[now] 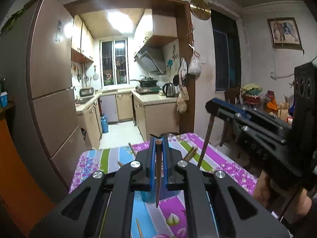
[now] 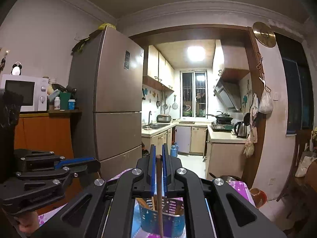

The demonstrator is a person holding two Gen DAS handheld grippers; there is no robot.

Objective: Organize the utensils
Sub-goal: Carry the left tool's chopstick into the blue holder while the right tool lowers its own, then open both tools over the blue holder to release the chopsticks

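Note:
My left gripper [image 1: 158, 138] is shut on a dark brown chopstick [image 1: 158, 170] that hangs down between its blue pads, tip over a blue holder [image 1: 147, 197]. My right gripper [image 2: 158, 148] is shut on a second brown chopstick [image 2: 159, 194], which points down into the blue perforated utensil holder [image 2: 174, 221]; other sticks stand in it. The right gripper also shows in the left wrist view [image 1: 212, 105], with its chopstick [image 1: 206, 138] hanging over the table. The left gripper shows at the left of the right wrist view [image 2: 93, 163].
Loose chopsticks [image 1: 190, 153] lie on the floral tablecloth [image 1: 227, 162]; another lies near the front [image 1: 139, 228]. A metal bowl [image 2: 229, 177] sits at the table's far edge. A fridge [image 2: 116, 103] and the kitchen doorway stand beyond. A chair [image 1: 231, 99] is on the right.

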